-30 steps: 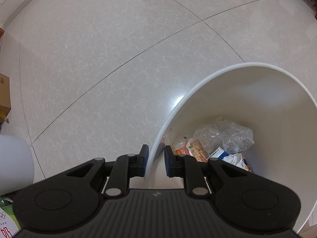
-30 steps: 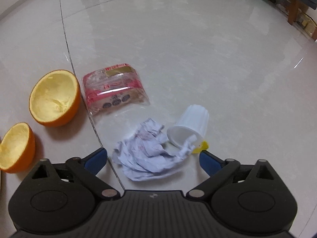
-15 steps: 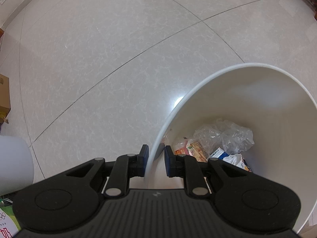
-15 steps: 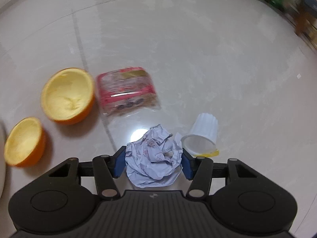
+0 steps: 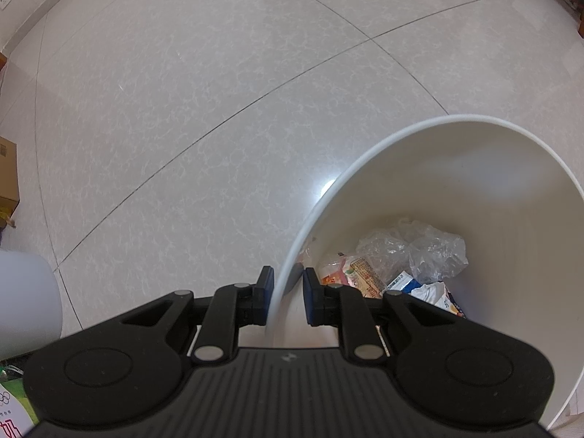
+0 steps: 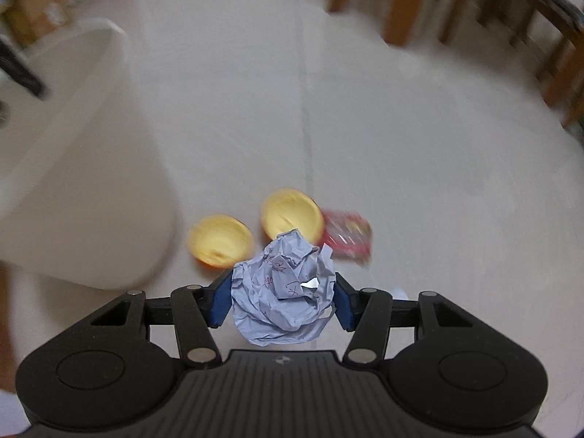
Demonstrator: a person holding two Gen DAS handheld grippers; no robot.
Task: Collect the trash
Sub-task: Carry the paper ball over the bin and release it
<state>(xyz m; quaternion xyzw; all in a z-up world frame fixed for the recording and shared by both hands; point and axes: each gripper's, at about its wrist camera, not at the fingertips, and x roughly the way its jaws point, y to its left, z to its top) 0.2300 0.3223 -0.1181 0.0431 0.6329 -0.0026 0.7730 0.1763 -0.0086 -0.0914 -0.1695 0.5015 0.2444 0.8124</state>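
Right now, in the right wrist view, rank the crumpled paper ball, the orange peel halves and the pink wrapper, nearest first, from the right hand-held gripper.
1. Crumpled white paper ball: clamped between its pads.
2. Two orange peel halves: just beyond, too close to rank.
3. Pink plastic wrapper: beyond, right.

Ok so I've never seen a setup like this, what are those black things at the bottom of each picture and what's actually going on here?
Those black shapes are two hand-held grippers. A person carries one in each hand, and a wide-angle camera on each looks forward along its jaws, so each picture is one gripper's own view.

The left gripper has its jaws clamped on the rim of a white bin, holding it steady. Inside lie a clear plastic bag and some wrappers.

The right gripper has just closed its jaws on a crumpled paper ball and holds it above the tiled floor. That picture is blurred. Below it on the floor lie two hollowed orange halves and a pink packet. The white bin shows at the left edge of that view.
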